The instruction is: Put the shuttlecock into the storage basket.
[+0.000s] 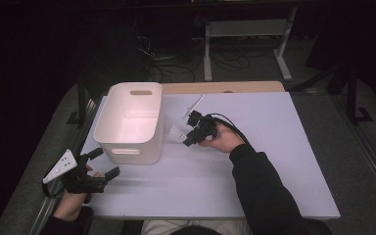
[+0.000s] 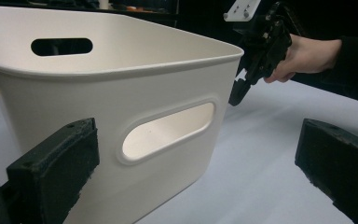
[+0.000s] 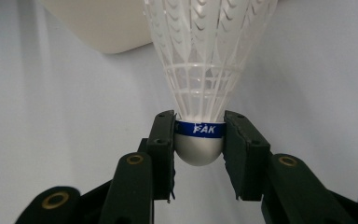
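In the high view, we held the shuttlecock (image 1: 177,133) near the middle of the frame, just right of the white tub (image 1: 131,122) and a little above the table (image 1: 274,161), in the right gripper (image 1: 191,134). Our left gripper (image 1: 103,164) sat in the lower left with its jaws spread and nothing between them.

In the left gripper view, the tub's side filled the left and centre, and the right gripper (image 2: 240,88) showed in the upper right beyond its rim.

In the right gripper view, our jaws were clamped on the shuttlecock (image 3: 200,70) at its rounded base, on the blue band. Its long axis ran up the frame, skirt toward the top edge, base toward us. We judged it very light, the skirt thin and easily crushed, the base firm: the right place to grip.
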Available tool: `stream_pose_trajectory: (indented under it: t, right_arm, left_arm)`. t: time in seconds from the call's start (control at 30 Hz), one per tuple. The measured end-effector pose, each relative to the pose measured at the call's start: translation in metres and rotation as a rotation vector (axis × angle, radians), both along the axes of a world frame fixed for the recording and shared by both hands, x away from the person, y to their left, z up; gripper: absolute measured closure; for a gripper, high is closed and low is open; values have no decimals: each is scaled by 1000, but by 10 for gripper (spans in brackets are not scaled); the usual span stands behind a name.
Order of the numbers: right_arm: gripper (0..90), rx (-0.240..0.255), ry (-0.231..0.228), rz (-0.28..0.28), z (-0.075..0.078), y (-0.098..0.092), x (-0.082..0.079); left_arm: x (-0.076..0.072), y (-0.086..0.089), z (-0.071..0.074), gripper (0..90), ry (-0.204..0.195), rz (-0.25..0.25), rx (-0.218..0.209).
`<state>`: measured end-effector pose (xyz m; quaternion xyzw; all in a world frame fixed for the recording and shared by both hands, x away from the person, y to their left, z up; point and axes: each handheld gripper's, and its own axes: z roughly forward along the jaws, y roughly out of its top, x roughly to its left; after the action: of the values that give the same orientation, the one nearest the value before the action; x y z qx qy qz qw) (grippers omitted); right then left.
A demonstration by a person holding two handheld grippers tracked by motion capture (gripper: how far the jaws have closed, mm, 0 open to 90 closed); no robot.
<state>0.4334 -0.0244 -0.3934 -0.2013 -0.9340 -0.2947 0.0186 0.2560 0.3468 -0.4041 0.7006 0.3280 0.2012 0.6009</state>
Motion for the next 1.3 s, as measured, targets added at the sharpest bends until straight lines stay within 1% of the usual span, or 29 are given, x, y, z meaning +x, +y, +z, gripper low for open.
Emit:
stream_pose_trajectory:
  t: [0.33, 0.37, 0.5, 0.6, 0.73, 0.8, 0.93, 1.13, 1.3]
  right_arm:
    - [637, 16, -8, 7, 7, -3, -6]
    - [637, 18, -16, 11, 9, -4, -8]
    - [637, 36, -22, 7, 14, -7, -11]
    - [636, 38, -30, 6, 17, -9, -13]
    - [637, 50, -27, -3, 22, -12, -14]
    - [637, 63, -33, -7, 26, -16, -15]
    - [637, 69, -36, -11, 29, -19, -15]
    - [637, 98, -38, -26, 39, -26, -17]
    - [637, 111, -46, -33, 49, -30, -17]
  left_arm:
    - [0, 0, 0, 0, -1, -1, 1]
    - [0, 0, 0, 0, -1, -1, 1]
    - [0, 0, 0, 0, -1, 0, 0]
    - [0, 0, 0, 0, -1, 0, 1]
    - [0, 0, 0, 0, 0, 0, 2]
    - [0, 0, 0, 0, 0, 0, 3]
    - [0, 0, 0, 0, 1, 1, 4]
    - [0, 0, 0, 0, 1, 1, 2]
    - [0, 0, 0, 0, 1, 2, 3]
